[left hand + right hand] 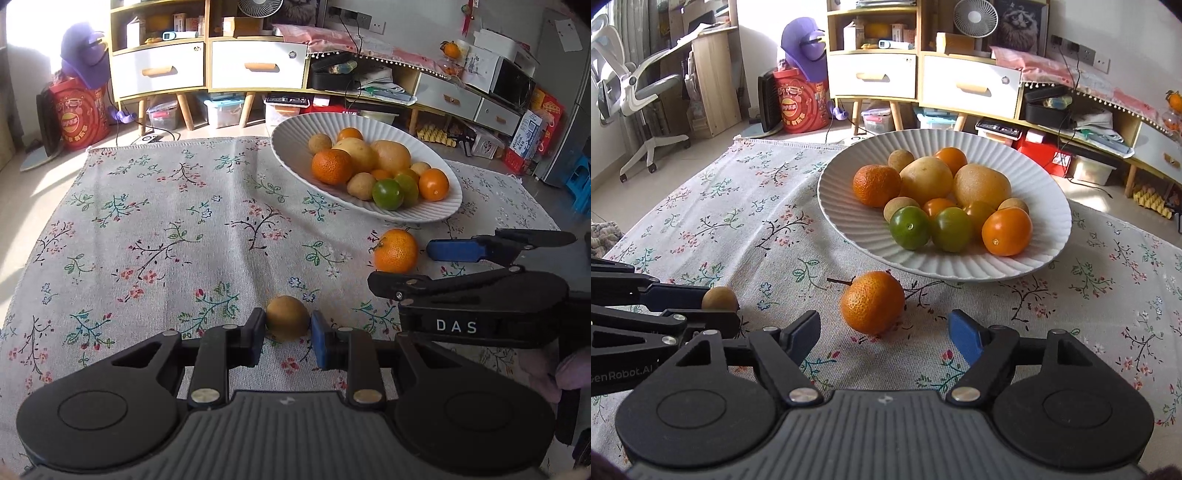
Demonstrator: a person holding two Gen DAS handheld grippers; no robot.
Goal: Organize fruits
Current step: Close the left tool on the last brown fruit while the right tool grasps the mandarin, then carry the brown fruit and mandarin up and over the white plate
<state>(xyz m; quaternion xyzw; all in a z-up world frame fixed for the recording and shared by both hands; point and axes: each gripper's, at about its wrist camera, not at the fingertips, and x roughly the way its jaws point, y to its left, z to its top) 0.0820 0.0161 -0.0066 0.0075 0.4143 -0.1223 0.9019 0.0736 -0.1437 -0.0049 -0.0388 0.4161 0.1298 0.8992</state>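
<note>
A small brown round fruit [287, 322] rests on the flowered cloth, and my left gripper [288, 328] is shut on it, one pad against each side. In the right wrist view the same fruit [719, 298] shows at the far left between the left gripper's fingers [679, 293]. A stemmed orange mandarin [871, 301] lies on the cloth in front of the white ribbed plate [849, 221]. My right gripper [884, 326] is open around the mandarin [396, 250], with a gap at each pad. The plate [369, 120] holds several oranges, green citrus, brown fruits and two large yellow ones.
The flowered cloth [166, 221] covers the table, its left half bare. Behind the table stand wooden drawer cabinets [971, 85], storage boxes on the floor, a red bucket [799, 107] and an office chair [631, 85]. A hand [576, 373] shows at the right edge.
</note>
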